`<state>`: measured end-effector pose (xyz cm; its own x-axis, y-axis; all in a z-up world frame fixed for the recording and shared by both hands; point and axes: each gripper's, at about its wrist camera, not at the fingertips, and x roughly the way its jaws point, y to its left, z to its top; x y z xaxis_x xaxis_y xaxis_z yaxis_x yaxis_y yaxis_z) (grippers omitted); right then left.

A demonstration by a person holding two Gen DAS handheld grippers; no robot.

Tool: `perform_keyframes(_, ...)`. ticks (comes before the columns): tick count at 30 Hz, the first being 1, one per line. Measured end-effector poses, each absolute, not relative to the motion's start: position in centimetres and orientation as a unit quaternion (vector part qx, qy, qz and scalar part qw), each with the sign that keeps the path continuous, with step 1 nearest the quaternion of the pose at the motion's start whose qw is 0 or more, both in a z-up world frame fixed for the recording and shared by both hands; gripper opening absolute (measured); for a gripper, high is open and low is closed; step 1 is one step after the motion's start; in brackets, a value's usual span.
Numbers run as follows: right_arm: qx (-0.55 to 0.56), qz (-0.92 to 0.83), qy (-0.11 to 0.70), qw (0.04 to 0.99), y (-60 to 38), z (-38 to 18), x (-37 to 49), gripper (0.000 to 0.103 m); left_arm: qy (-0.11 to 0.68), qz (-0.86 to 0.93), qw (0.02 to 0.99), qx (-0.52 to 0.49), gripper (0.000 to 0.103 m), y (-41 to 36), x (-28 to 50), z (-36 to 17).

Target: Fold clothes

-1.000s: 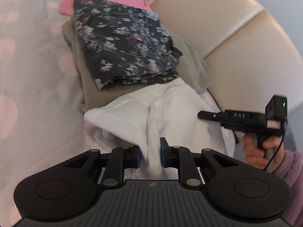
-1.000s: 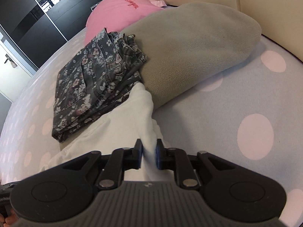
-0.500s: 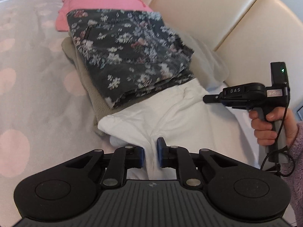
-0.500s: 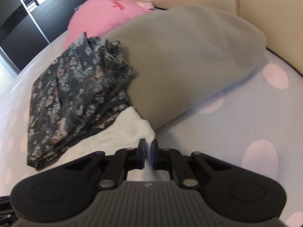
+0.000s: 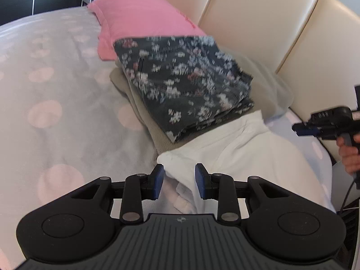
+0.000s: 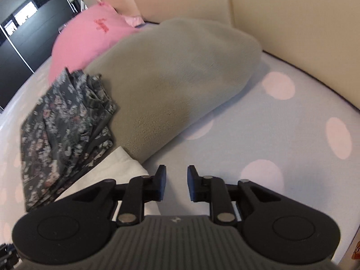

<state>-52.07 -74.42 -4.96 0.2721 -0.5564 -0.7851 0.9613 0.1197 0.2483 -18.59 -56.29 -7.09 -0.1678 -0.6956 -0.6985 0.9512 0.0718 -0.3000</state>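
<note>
Soft, limp, light white garment (image 5: pixel 243 157) on bed (image 5: pixel 56 85); best pinched at corner hem; left gripper (image 5: pixel 177 181) and right gripper (image 6: pixel 176 183) jaws released, grasping nothing.

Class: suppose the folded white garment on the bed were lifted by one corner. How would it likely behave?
The white garment would probably droop and unfold, since its soft folds already sag on the bed. It likely weighs little, as it looks like thin cloth. Pushed, it would probably bunch against the floral trousers rather than slide whole.
</note>
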Motion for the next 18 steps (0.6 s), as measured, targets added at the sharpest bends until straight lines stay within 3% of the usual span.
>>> perform_keyframes(8,0.345,-0.514,0.276,0.735,-64.8,-2.5,-55.6,0.023,0.337,-0.728,0.565,0.195,0.027,-53.6,-26.6,-4.2)
perform_keyframes(13,0.34,-0.52,0.305,0.722,-60.5,-4.8,-56.2,0.021,0.319,-0.729,0.556,0.242,0.019,-52.7,-30.9,-5.9)
perform_keyframes(18,0.357,-0.546,0.328,0.683,-59.2,-8.8,-56.8,0.017,0.324,-0.709,0.556,0.288,0.018,-52.1,-32.4,-9.0)
